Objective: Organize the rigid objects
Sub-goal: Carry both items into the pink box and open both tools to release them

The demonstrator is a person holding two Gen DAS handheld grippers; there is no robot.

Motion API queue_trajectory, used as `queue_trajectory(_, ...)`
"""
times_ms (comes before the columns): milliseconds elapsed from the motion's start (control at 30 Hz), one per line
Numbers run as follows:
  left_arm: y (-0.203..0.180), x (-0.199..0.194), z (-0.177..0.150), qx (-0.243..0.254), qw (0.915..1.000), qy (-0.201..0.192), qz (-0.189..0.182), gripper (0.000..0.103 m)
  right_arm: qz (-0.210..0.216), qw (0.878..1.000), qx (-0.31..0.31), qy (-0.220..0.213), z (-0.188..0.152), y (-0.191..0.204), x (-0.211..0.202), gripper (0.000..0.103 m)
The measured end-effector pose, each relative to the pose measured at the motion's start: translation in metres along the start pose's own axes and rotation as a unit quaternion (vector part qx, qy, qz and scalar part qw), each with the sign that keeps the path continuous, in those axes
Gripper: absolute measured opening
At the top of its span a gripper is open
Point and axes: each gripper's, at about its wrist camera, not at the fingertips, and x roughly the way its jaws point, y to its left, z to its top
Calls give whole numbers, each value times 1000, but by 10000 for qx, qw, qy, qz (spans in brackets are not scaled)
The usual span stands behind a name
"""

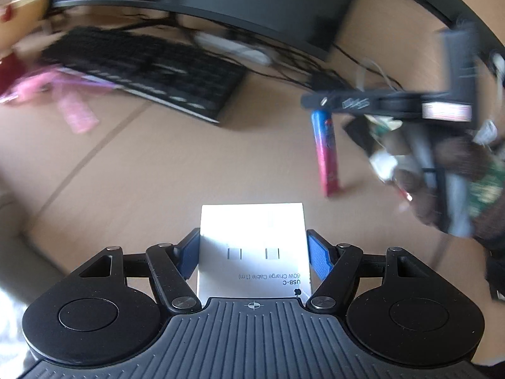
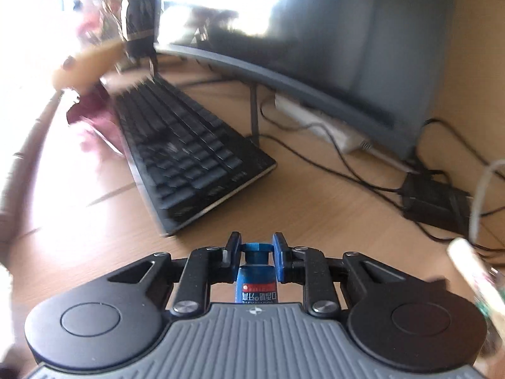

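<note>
Left claw [image 1: 253, 252] around white box [image 1: 252, 237]; right claw [image 2: 255, 255] around blue tube [image 2: 256, 279].

We see a flat white cardboard box [image 1: 252, 246] with black lettering and small grey marks. The left hand-held gripper [image 1: 252, 252] is black with blue textured pads [image 1: 318, 257] and a grey ribbed body. A slim plastic tube [image 1: 325, 151] runs blue at the top into pink below. The bench [image 1: 157, 164] is pale wood-grain tan. A long keyboard [image 1: 142, 69] is black, beside blurred pink plastic strips [image 1: 75, 110]. In the right view, the right hand-held gripper [image 2: 255, 254] is black and blue too, the tube's cap [image 2: 255, 252] blue, with a red band and white characters beneath.
</note>
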Motion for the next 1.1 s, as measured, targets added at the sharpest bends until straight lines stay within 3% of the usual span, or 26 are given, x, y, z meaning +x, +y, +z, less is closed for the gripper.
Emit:
queue_trajectory(100,-27,16,4,561,9972,261,-409,74,-4,9993,176,-342,-14,2,-62,21)
queue_trajectory(233,-70,36,8,1419,9835,567,-966,74,-222,9964,615,-542,-44,-4,-131,20)
queue_trajectory(400,-129,57,6,2290,9565,719,-1657,74,-1268,9816,1292,-607,-89,-18,-197,20)
queue_trajectory(533,-178,65,9,2783,9328,760,-2158,74,-2172,9589,1723,-604,-127,-28,-244,20)
queue_trajectory(600,-198,70,19,2944,9250,661,-2309,74,-2515,9440,2059,-571,-147,-33,-263,20)
queue_trajectory(700,-231,78,46,3046,9222,371,-2353,74,-2988,9218,2409,-545,-176,-37,-286,20)
queue_trajectory(833,-278,91,99,2698,9310,-293,-2442,75,-3335,8970,2837,-608,-204,-37,-312,19)
queue_trajectory(933,-311,111,130,2207,9383,-540,-2608,74,-3499,8866,2949,-669,-212,-37,-322,19)
queue_trajectory(1033,-352,139,131,2704,9363,-535,-2178,73,-3569,8806,3033,-719,-215,-36,-330,19)
queue_trajectory(1100,-351,142,130,2387,9411,-681,-2298,73,-3640,8772,3057,-683,-217,-35,-330,19)
